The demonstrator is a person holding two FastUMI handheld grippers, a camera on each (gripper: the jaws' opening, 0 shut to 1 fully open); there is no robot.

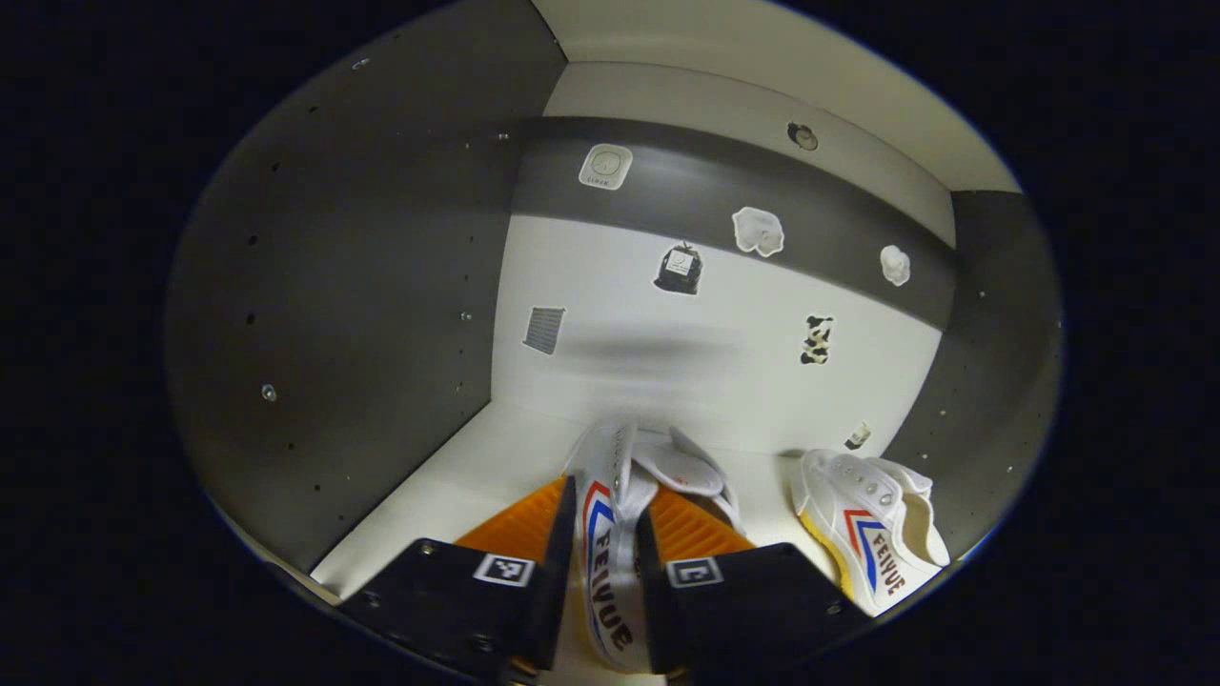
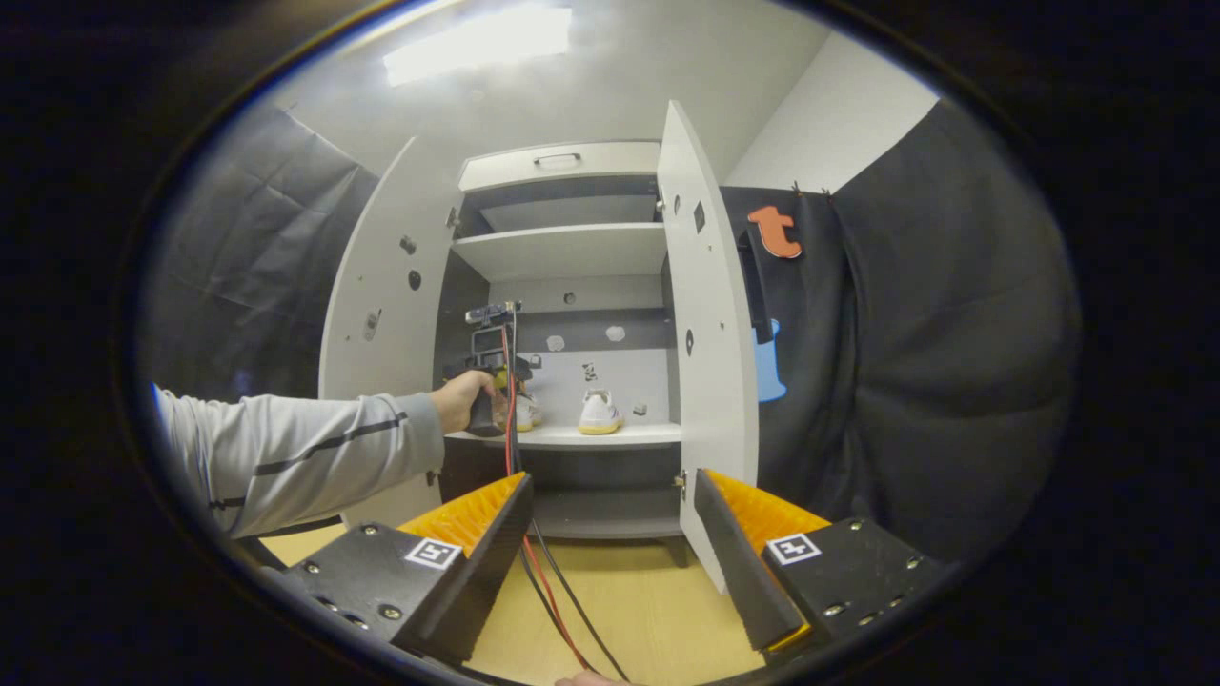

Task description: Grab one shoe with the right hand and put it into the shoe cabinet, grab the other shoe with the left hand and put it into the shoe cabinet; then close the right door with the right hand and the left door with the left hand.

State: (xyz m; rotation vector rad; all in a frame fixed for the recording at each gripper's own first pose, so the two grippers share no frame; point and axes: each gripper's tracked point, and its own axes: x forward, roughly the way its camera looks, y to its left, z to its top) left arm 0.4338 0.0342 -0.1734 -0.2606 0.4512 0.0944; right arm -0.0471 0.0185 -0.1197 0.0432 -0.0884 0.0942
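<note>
Your left gripper (image 1: 607,562) is inside the shoe cabinet (image 2: 562,252), and its jaws are closed down narrow on the side wall of a white shoe (image 1: 620,495), pinching the canvas from both sides with the shoe's red and blue stripes showing between them. The held shoe sits low over the white shelf (image 1: 457,486), toe pointing toward the back panel (image 1: 667,333); you cannot tell whether its sole is touching the shelf. The other shoe (image 1: 872,534) is already on the same shelf, to the right of the one you hold, near the grey right wall and apart from your gripper. The back panel carries several small stickers (image 1: 679,269) across its white and grey bands. From the right gripper view, your right gripper (image 2: 610,553) hangs out in front of the cabinet over the wooden floor (image 2: 629,600), its jaws spread wide with nothing between them. That view shows your left hand (image 2: 464,398) and grey sleeve (image 2: 286,448) reaching to the middle shelf (image 2: 591,435), where 1 white shoe (image 2: 600,413) stands. Both doors stand open: the left door (image 2: 381,314) swung out to the left, the right door (image 2: 710,333) edge-on toward you.
</note>
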